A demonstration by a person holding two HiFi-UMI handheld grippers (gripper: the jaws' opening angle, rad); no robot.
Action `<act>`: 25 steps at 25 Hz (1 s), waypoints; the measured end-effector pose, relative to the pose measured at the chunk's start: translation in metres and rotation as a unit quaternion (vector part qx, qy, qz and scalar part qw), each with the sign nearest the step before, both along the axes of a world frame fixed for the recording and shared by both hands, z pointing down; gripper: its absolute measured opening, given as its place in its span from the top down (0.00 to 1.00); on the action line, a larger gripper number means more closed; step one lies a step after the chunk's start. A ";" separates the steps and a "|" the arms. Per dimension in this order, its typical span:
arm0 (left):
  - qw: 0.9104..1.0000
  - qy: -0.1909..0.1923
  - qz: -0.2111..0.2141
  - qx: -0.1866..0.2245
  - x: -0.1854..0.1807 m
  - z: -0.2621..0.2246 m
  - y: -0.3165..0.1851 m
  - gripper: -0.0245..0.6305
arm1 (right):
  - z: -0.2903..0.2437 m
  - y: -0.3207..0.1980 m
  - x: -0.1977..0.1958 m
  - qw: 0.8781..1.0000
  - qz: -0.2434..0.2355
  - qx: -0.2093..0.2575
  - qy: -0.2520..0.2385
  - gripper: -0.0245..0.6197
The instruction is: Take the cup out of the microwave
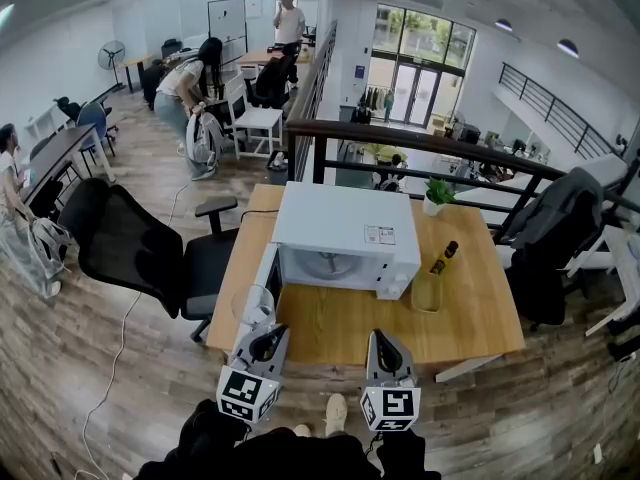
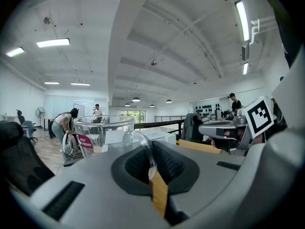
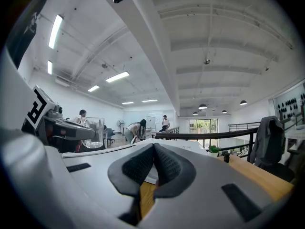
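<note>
1. While hanging just in front of the open door of the microwave, out of the oven and upright: the glass cup.
2. Pinched tight on the cup's handle: the left gripper.
3. Closed on nothing, pads pressed together: the right gripper, near the left, over the front edge of the wooden table.

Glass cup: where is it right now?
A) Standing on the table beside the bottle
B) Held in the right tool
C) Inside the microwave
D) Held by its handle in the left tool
D: the left tool is closed on the handle of the glass cup, which is outside the microwave.
</note>
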State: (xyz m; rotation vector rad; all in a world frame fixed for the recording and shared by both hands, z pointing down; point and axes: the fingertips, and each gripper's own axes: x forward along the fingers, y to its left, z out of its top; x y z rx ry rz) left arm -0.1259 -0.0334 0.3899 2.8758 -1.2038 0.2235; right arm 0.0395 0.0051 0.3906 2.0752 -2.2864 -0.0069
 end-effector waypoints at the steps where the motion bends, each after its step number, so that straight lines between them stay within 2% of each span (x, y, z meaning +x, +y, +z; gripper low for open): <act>1: 1.000 0.000 0.000 0.000 0.000 0.000 -0.001 0.93 | 0.000 0.000 0.000 1.000 0.000 -0.001 0.001 0.94; 25: 1.000 0.001 0.005 0.003 0.009 -0.002 -0.007 0.93 | 0.006 -0.004 0.004 1.000 0.001 -0.008 0.002 0.94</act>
